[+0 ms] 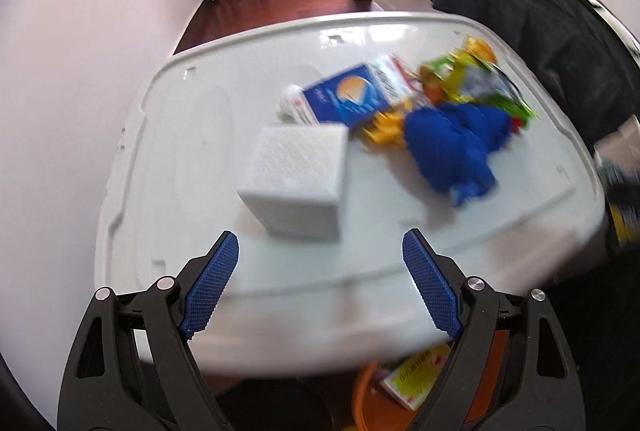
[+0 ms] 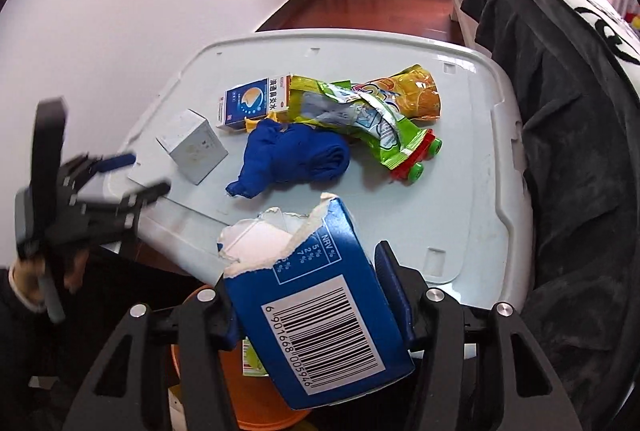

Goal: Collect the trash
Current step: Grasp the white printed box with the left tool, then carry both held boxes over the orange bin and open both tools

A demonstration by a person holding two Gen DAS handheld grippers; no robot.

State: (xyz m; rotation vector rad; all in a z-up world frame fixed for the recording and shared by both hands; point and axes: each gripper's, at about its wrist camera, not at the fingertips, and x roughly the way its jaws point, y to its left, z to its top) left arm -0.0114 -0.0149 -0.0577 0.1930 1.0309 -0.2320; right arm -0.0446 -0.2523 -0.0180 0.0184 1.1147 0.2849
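Carton [image 2: 320, 295] is sitting pinched between our right gripper's [image 2: 314, 295] fingers, directly above the bin [image 2: 256, 403]. We are keeping the left gripper [image 1: 320, 263] spread wide; white box [image 1: 298, 179] lies just ahead, nearer it.

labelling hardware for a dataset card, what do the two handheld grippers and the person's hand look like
Both are matte black plastic linkage frames with triangular cut-outs and round silver pivot pins. The left gripper carries fingers with bright blue cross-hatched rubber pads. The right gripper has the same black arms and silver pins, with blue pads partly hidden. The left hand looks to wear a pale glove with a dark sleeve, blurred. No cables show.
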